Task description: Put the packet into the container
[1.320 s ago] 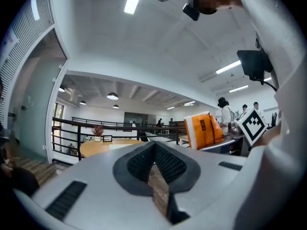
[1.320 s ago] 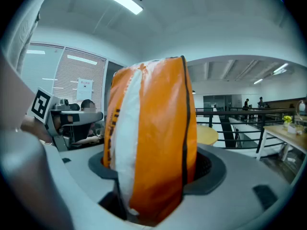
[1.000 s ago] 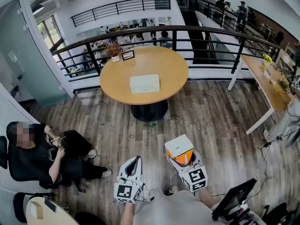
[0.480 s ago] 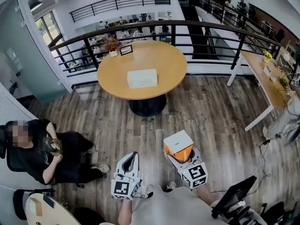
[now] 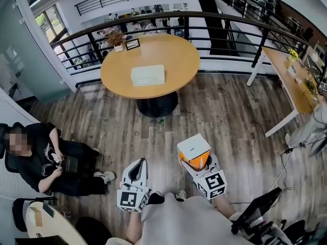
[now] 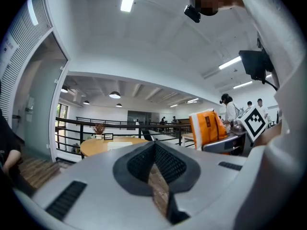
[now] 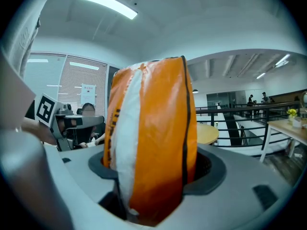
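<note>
The packet [image 5: 193, 152] is an orange and white pouch standing upright between the jaws of my right gripper [image 5: 197, 163], which is shut on it. It fills the right gripper view, packet [image 7: 153, 128] rising out of the right gripper [image 7: 149, 169]. The container [image 5: 148, 75] is a shallow white box on the round wooden table [image 5: 176, 60], far ahead across the wood floor. My left gripper [image 5: 136, 170] hangs beside the right one, shut and holding nothing. The left gripper view shows the left gripper [image 6: 154, 150], the container [image 6: 125, 145] far off, and the packet [image 6: 207, 128] at right.
A person [image 5: 36, 157] sits on the floor at the left. A black railing [image 5: 204, 19] curves behind the table. A small plant [image 5: 116, 39] and a framed card [image 5: 133, 44] stand at the table's far edge. A long desk [image 5: 294, 86] lies at right, a monitor [image 5: 255, 213] near my feet.
The table and container have drifted up and left in the head view. The seated person has lowered their hands to their lap. Both grippers keep their places, the packet still gripped.
</note>
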`<state>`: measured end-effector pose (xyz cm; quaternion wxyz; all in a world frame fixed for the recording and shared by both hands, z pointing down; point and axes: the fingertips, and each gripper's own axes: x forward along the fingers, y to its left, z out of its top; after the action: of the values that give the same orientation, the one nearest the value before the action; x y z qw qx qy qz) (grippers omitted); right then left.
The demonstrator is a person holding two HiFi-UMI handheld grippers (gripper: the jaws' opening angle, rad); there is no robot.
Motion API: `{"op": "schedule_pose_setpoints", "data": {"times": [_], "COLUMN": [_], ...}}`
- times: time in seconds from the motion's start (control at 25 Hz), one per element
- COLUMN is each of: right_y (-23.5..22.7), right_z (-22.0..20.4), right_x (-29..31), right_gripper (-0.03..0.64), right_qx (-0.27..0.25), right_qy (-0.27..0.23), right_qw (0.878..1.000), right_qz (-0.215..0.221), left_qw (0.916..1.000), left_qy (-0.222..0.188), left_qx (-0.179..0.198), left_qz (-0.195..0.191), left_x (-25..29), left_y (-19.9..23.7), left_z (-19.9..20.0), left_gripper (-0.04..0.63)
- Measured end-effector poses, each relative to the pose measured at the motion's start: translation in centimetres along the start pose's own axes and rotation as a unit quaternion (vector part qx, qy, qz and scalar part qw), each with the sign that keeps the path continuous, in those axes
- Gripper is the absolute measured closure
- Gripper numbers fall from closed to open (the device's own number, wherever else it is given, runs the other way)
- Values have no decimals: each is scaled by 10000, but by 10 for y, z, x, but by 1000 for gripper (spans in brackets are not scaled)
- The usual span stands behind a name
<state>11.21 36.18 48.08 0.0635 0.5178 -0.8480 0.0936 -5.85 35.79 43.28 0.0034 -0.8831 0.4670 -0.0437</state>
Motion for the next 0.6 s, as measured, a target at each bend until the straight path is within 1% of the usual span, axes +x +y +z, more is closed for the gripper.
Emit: {"op": "schedule_pose_setpoints", "data": {"times": [0.16,0.32,0.6], "right_y": [-11,-17,-30], "right_z": [-2,-3,-1], "right_x": [-1,3,28], "right_gripper": [261,261,261], "right_qx": [57,89,97], "right_qy": [-12,-15,32], "right_qw": [10000,9999,9999], "right_qz": [-48,-61,-41], "left_qw": [10000,10000,10000], "left_qy": [73,45,37], "left_qx": [8,37,-42], "left_qz": [3,-5,-81], "left_x": [6,17,47], "left_y": [-4,-4,4], "left_z": [-3,-3,-9], "left_gripper": [590,590,591]}}
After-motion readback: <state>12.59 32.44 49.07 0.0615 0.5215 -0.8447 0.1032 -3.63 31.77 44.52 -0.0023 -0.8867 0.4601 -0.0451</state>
